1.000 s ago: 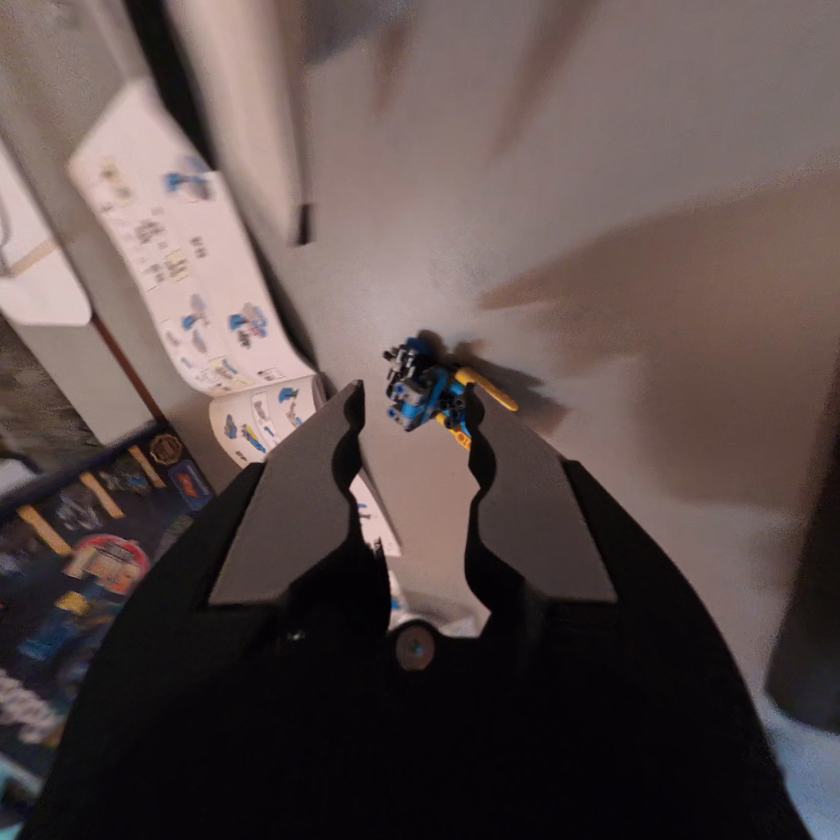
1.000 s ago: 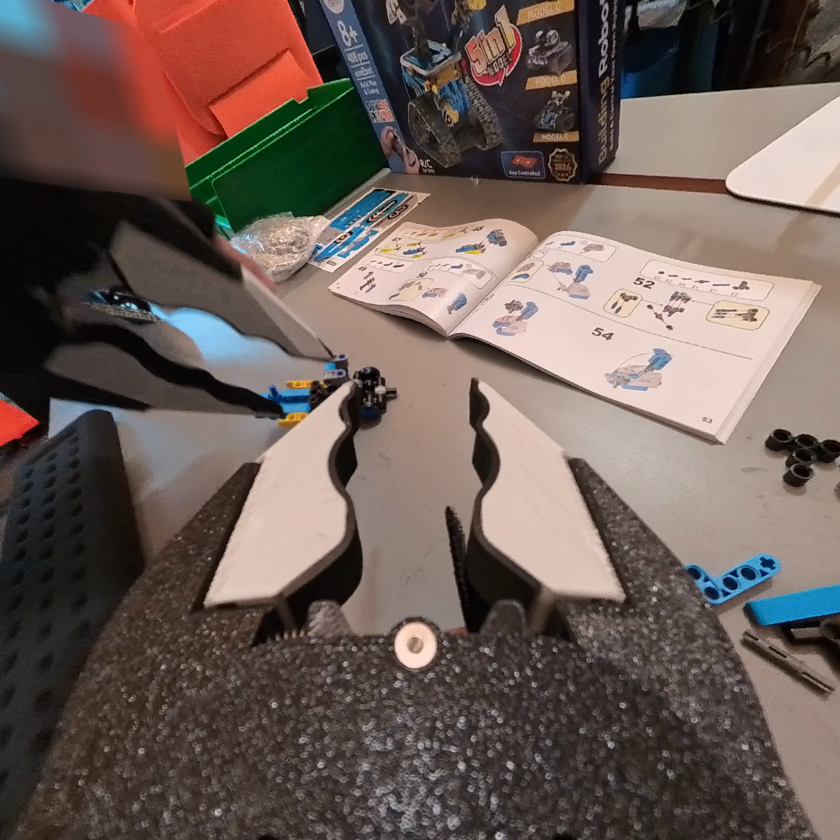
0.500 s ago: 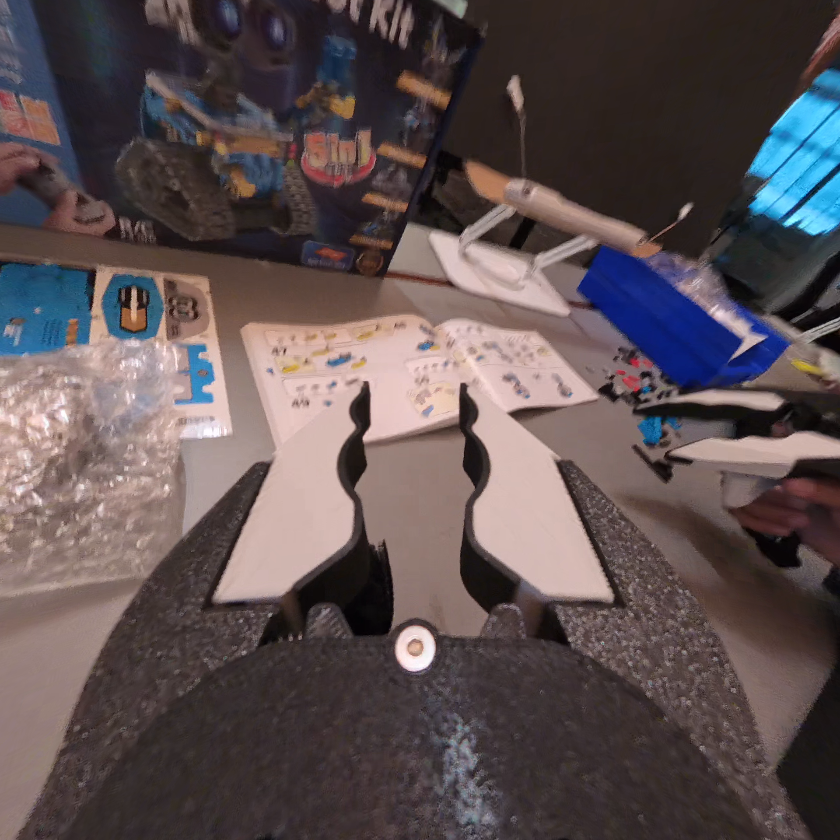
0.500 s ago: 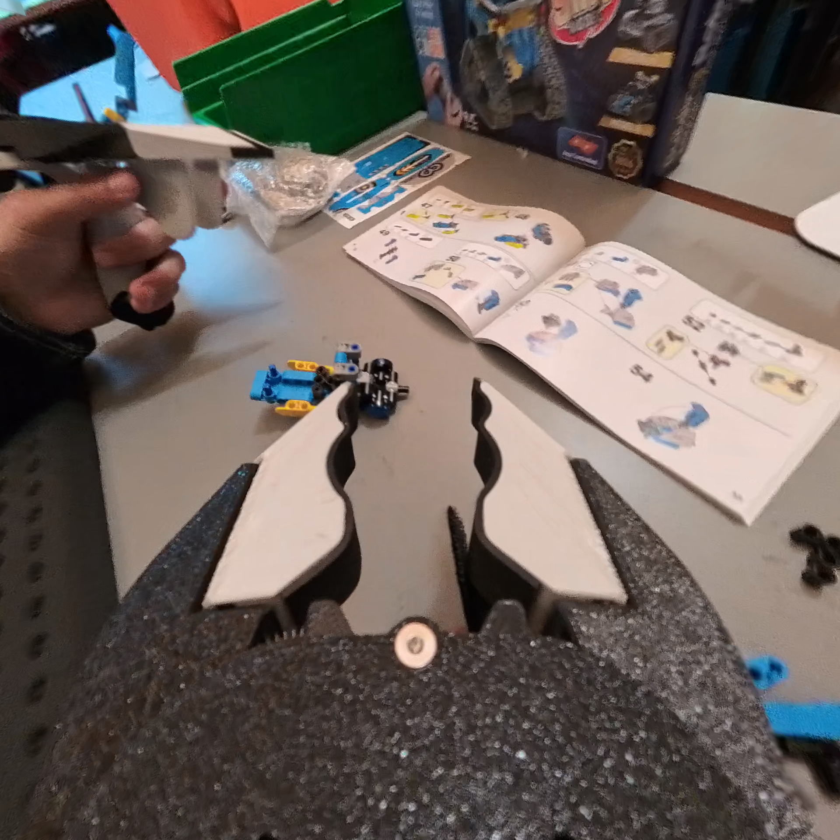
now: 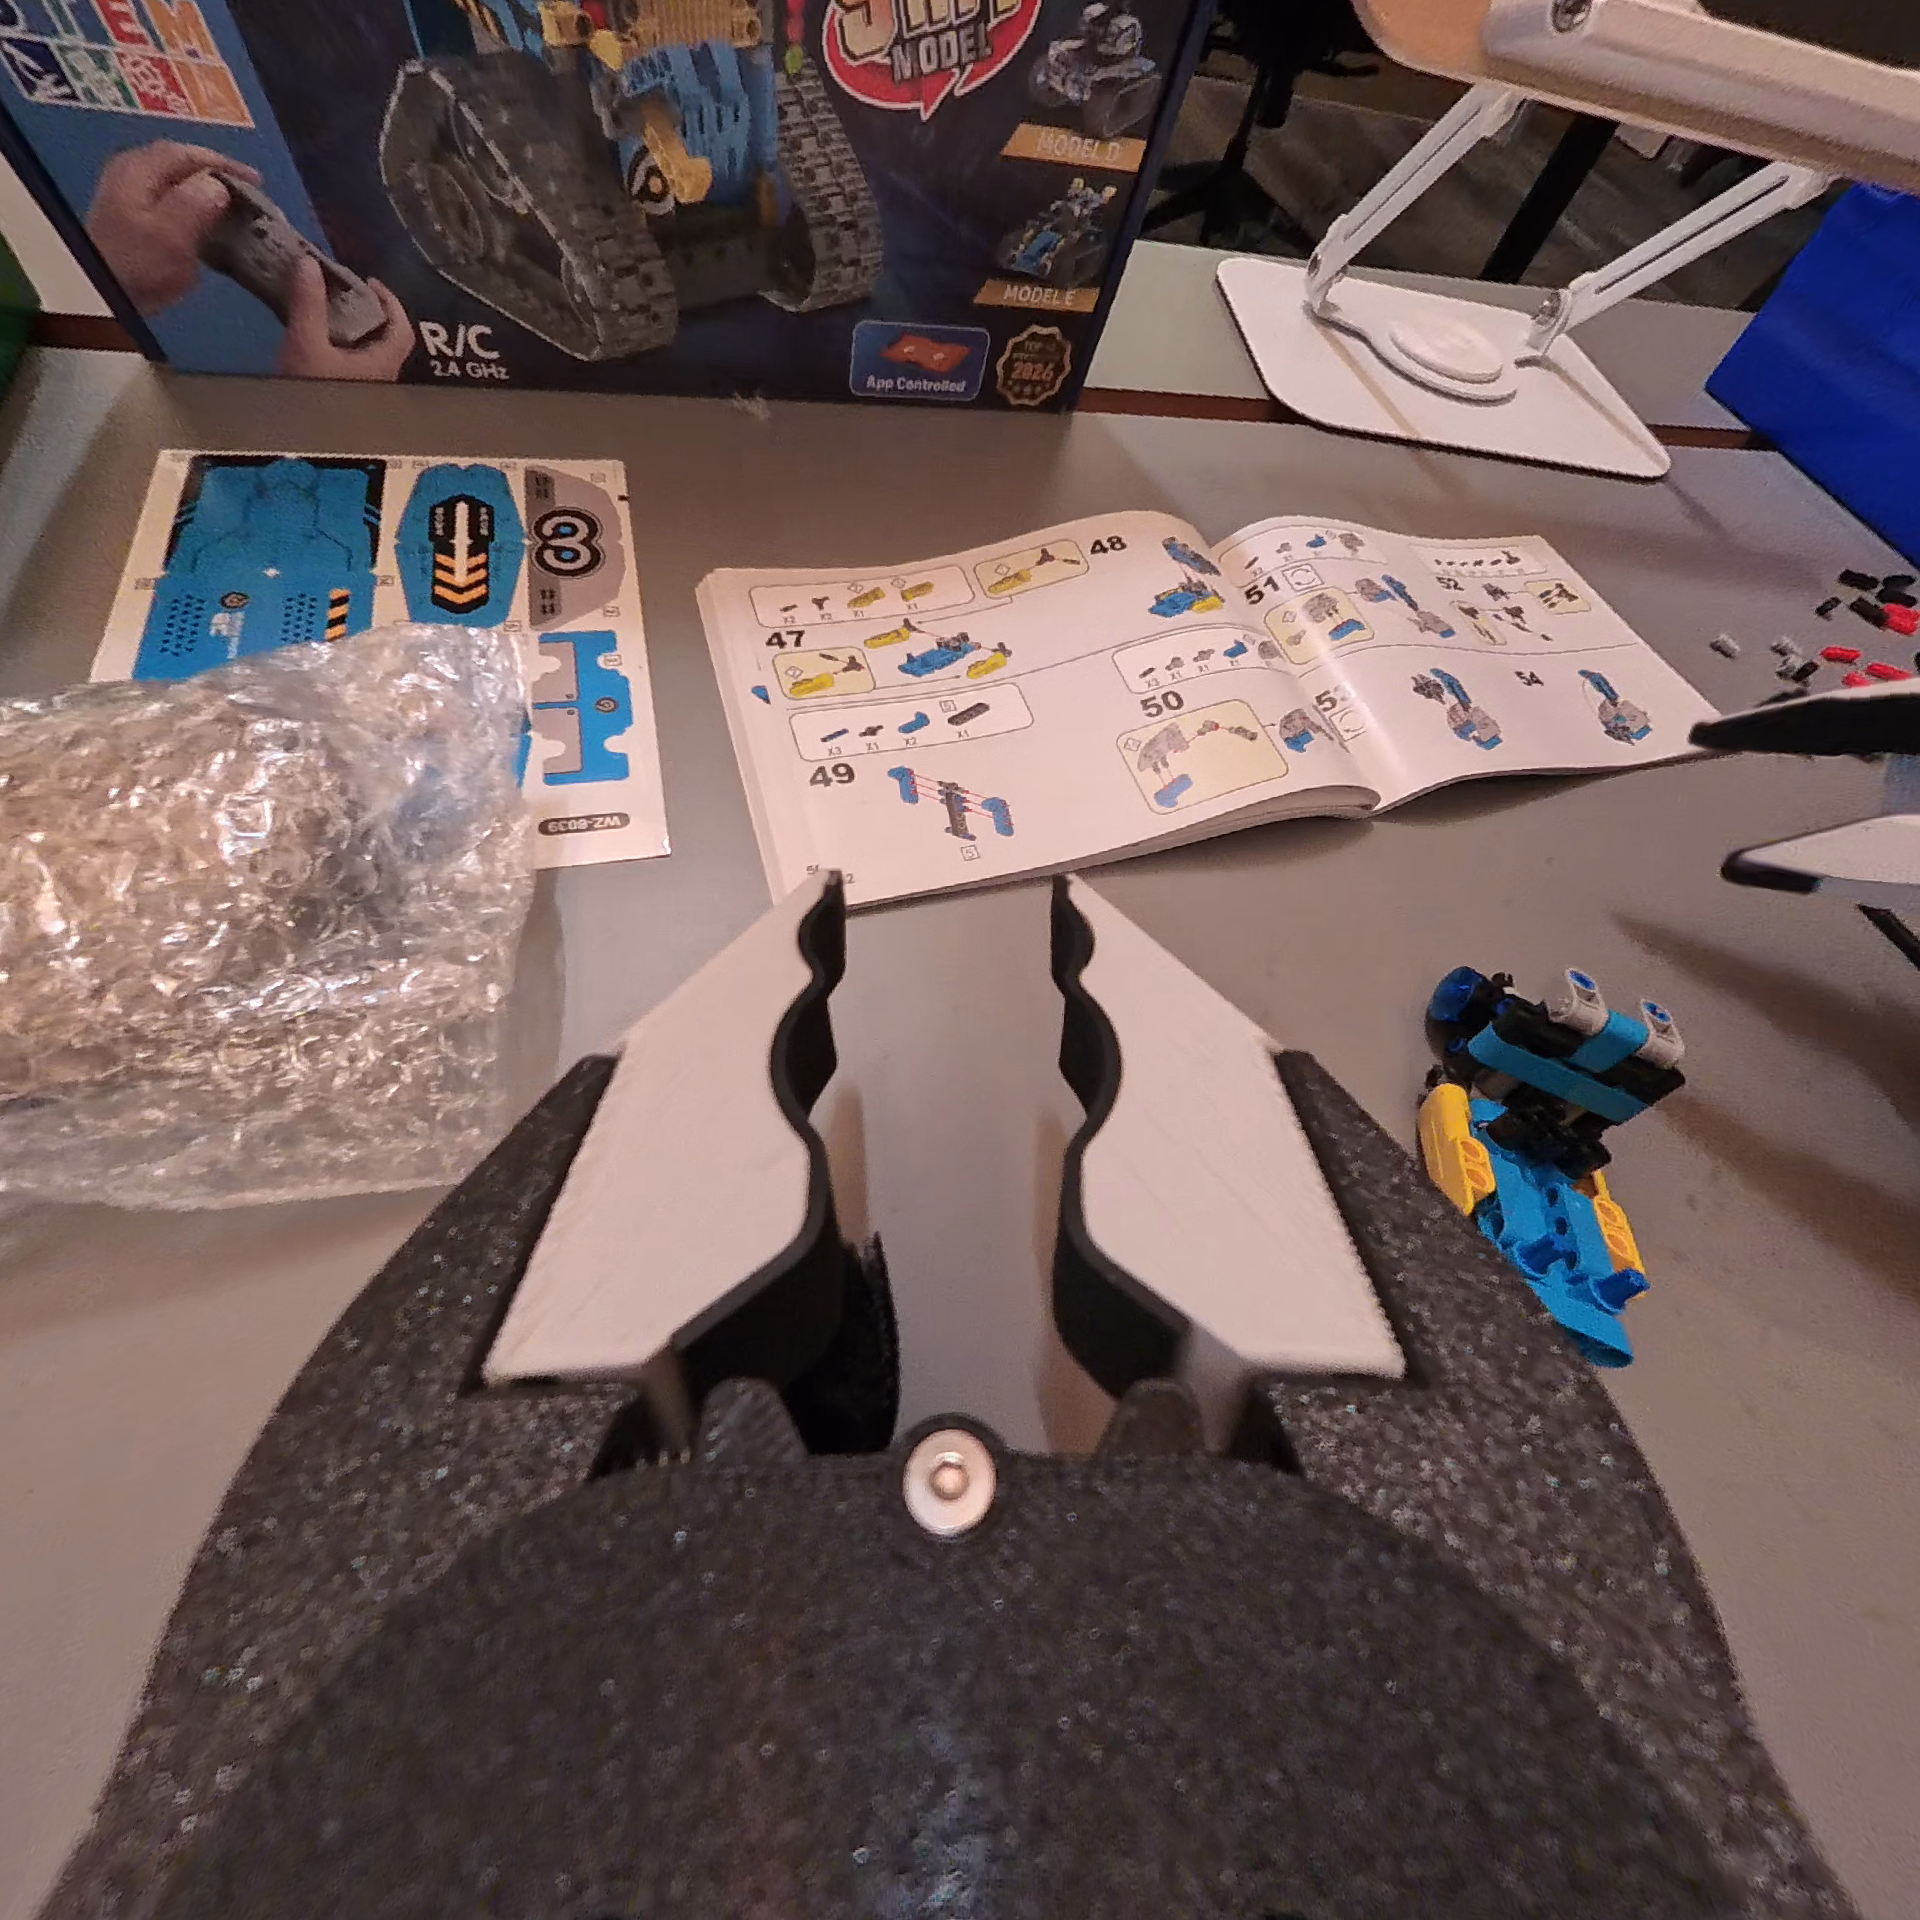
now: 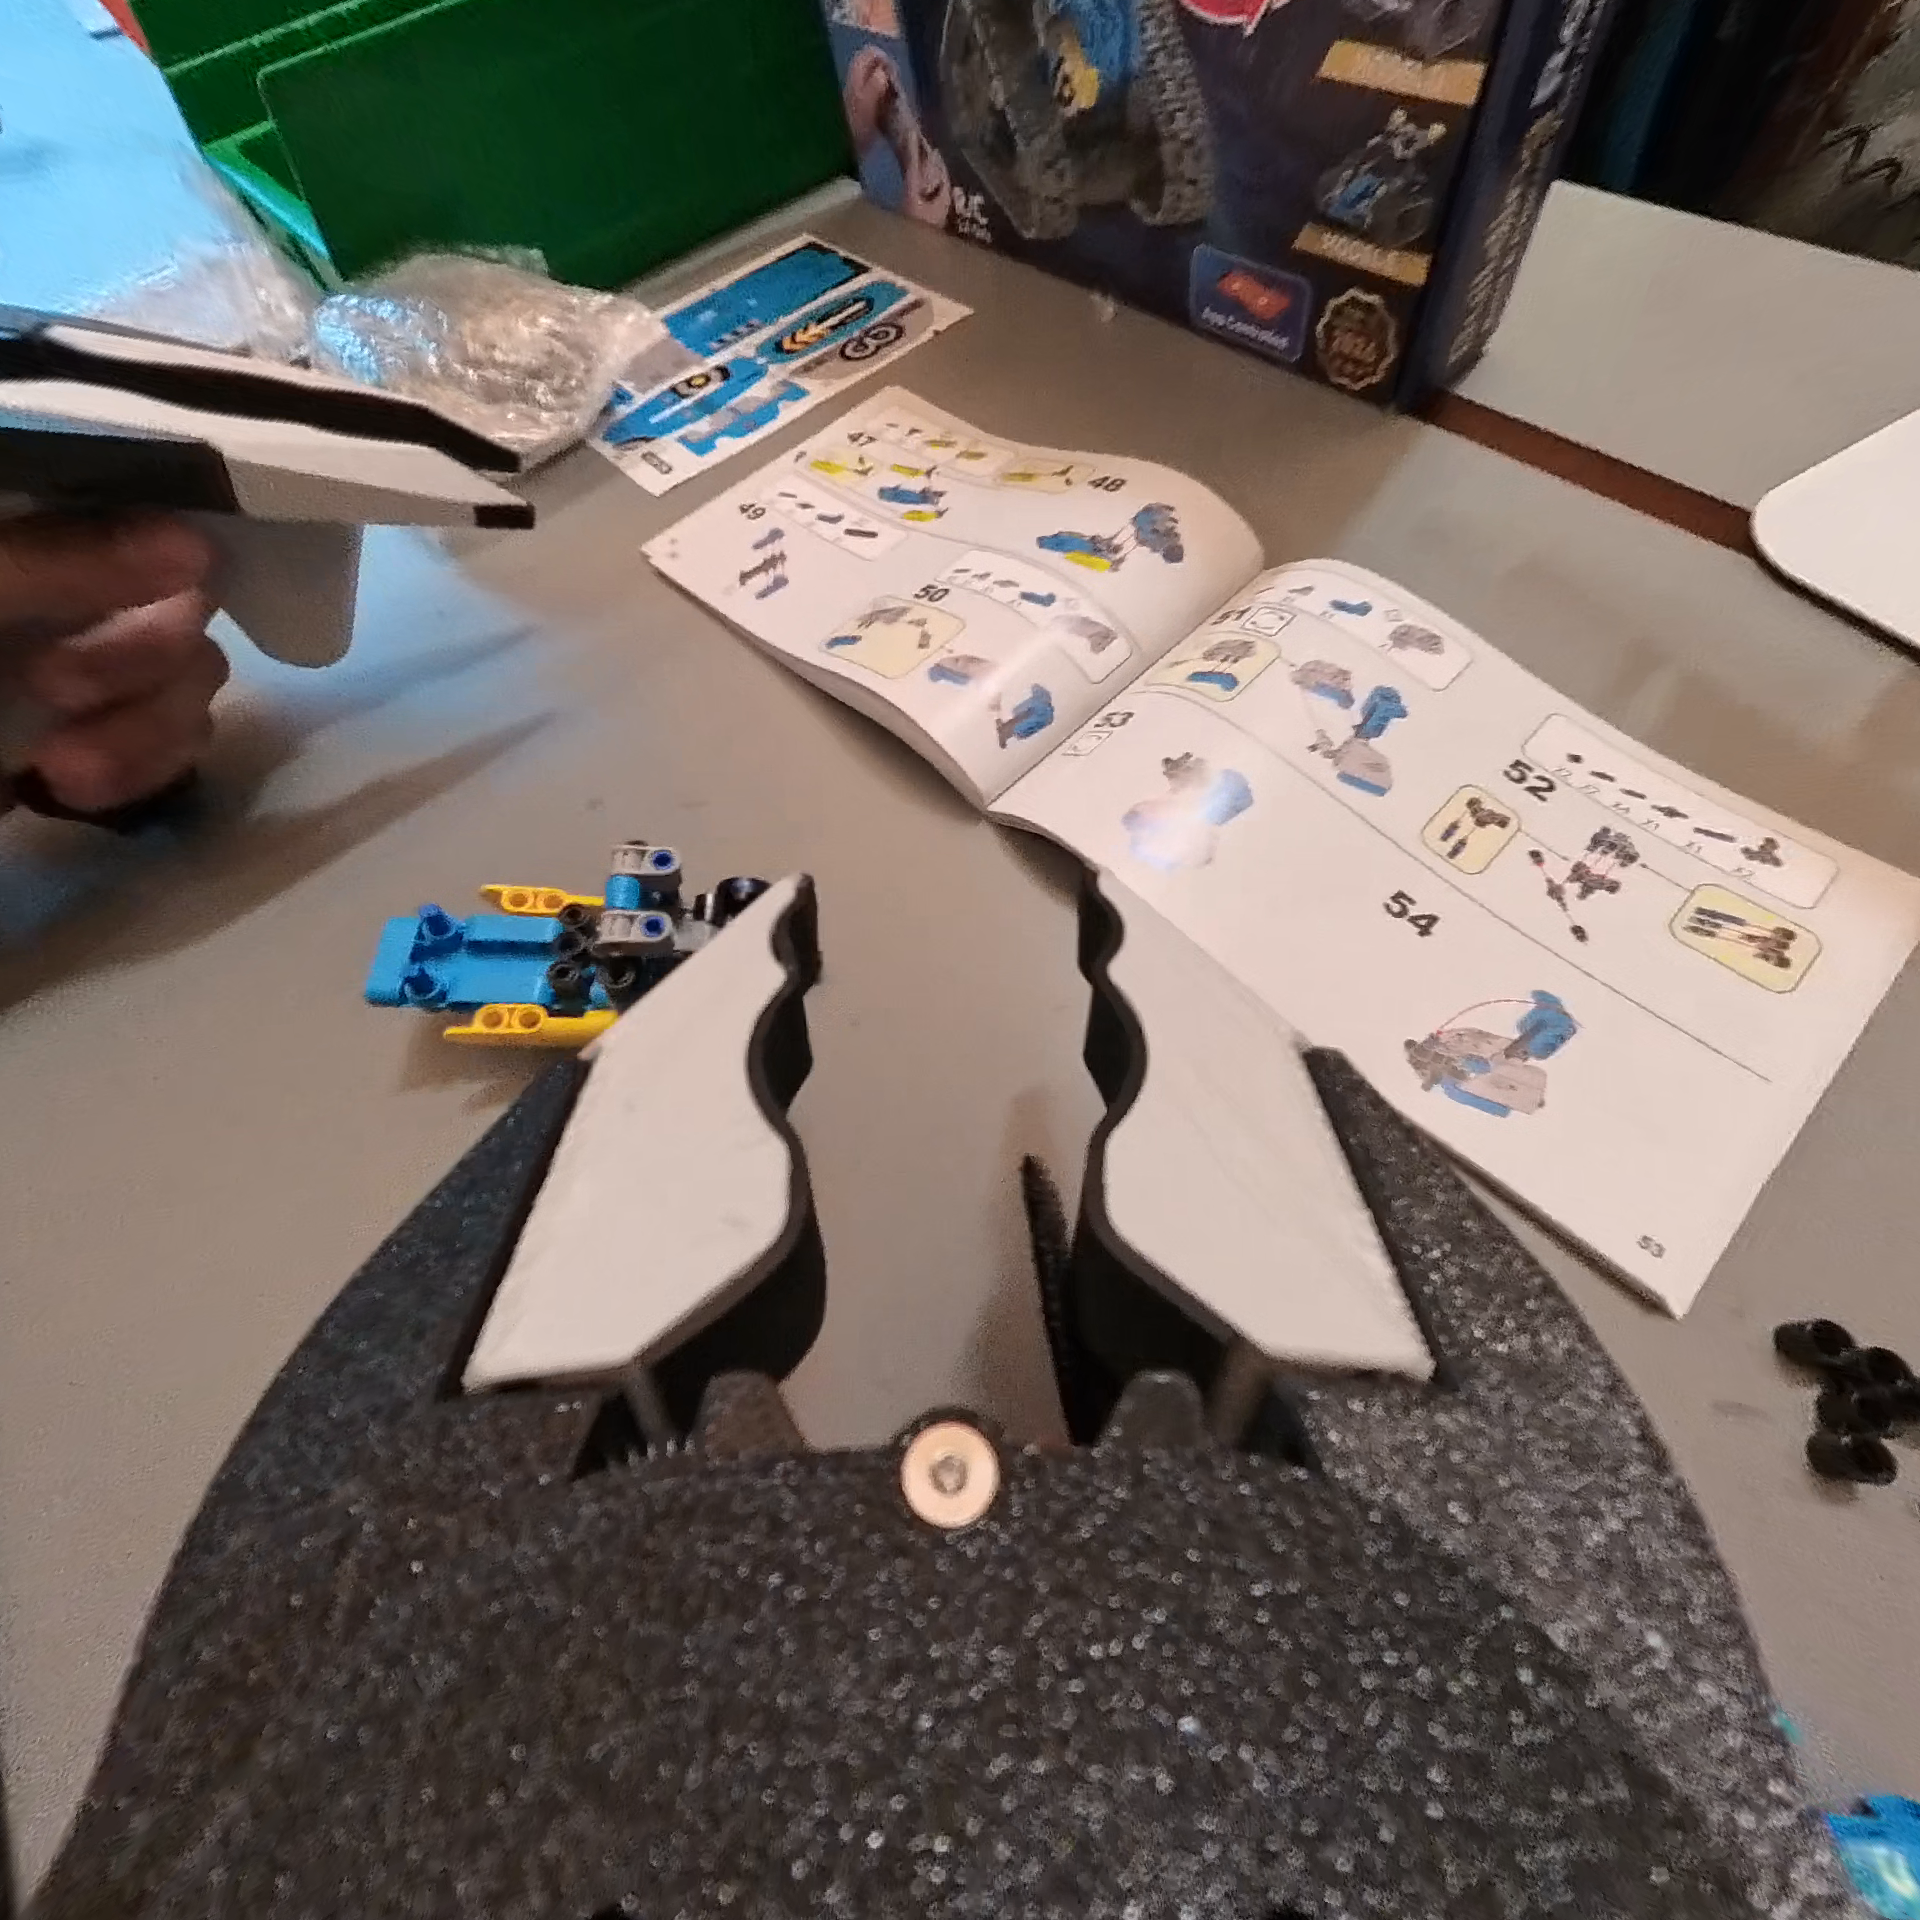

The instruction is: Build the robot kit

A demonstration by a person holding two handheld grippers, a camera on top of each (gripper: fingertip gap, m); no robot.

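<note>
My left gripper (image 5: 948,894) stands open and empty above the grey table (image 5: 935,1039). The small blue and yellow brick model (image 5: 1538,1153) lies at about three o'clock from it, just beside my right finger, with its long axis running from twelve to five o'clock. My right gripper (image 6: 948,899) is open and empty too; there the brick model (image 6: 540,945) lies at nine o'clock, partly hidden behind my left finger, so this hand seems a little nearer. The open instruction booklet (image 5: 1143,686) lies at twelve o'clock. Half a second ago the left view did not show the model; now it does.
</note>
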